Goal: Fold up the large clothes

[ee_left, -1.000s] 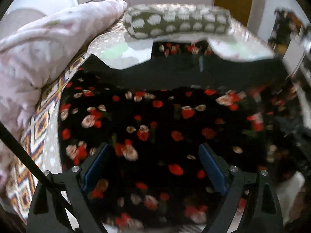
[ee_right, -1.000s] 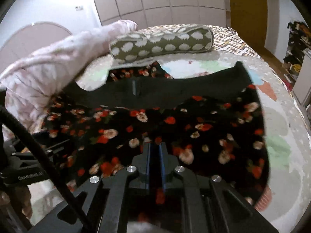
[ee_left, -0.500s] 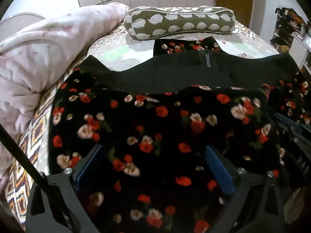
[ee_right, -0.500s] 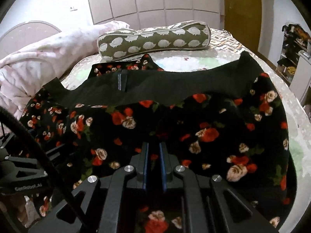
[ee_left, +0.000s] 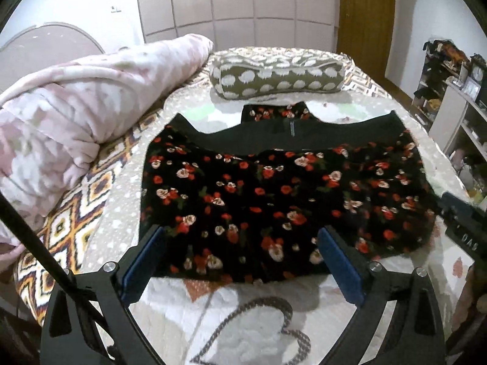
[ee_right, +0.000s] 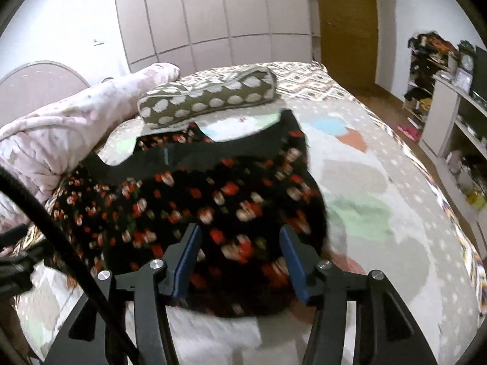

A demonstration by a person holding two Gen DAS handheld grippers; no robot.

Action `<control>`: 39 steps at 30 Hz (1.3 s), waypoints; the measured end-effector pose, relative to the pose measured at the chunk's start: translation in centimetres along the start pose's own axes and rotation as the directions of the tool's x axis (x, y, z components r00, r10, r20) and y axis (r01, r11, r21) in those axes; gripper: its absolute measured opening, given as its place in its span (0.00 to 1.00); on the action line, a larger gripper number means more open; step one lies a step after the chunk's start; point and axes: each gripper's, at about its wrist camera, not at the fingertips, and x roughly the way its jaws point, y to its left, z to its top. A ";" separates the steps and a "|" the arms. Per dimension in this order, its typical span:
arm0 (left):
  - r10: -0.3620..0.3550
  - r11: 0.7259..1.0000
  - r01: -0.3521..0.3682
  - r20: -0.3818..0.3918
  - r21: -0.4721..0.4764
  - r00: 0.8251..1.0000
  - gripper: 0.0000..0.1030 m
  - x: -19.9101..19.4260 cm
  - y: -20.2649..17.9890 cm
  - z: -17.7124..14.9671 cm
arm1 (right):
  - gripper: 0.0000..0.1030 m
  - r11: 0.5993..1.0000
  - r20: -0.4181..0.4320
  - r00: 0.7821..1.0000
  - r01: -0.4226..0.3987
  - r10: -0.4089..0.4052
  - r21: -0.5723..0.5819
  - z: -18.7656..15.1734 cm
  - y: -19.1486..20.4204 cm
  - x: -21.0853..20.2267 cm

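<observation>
The black floral garment [ee_left: 274, 200] lies folded and flat across the middle of the bed [ee_left: 249, 313], its plain black lining band along the far side, toward the spotted bolster pillow [ee_left: 277, 76]. The left hand-held gripper [ee_left: 240, 261] hangs over the garment's near edge with jaws spread wide, nothing pinched. The right hand-held gripper [ee_right: 240, 261] is above the garment's near right corner, its jaws opening, pads clear of the cloth. A pink quilt [ee_left: 76, 112] is bunched along the bed's left edge
</observation>
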 end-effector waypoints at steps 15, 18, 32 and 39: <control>0.036 0.996 -0.043 0.089 0.077 0.995 0.97 -3.5 -2.0 -0.6 | 0.59 0.992 -0.026 1.000 0.002 0.001 0.122 -2.9 -4.1 -2.0; 0.034 0.996 -0.040 0.077 0.084 0.996 0.97 -2.8 -2.3 -0.6 | 0.59 0.990 -0.038 0.999 0.001 0.004 0.138 -3.1 -4.5 -1.5; 0.025 0.994 -0.022 -0.032 0.110 0.999 0.97 3.3 -3.7 -0.2 | 0.65 0.961 -0.022 0.996 -0.080 0.089 0.263 -3.2 -7.6 1.0; 0.050 0.992 -0.041 -0.077 0.116 0.996 0.97 7.3 -4.1 1.0 | 0.71 0.894 0.007 0.981 -0.177 0.191 0.413 -3.1 -10.3 2.6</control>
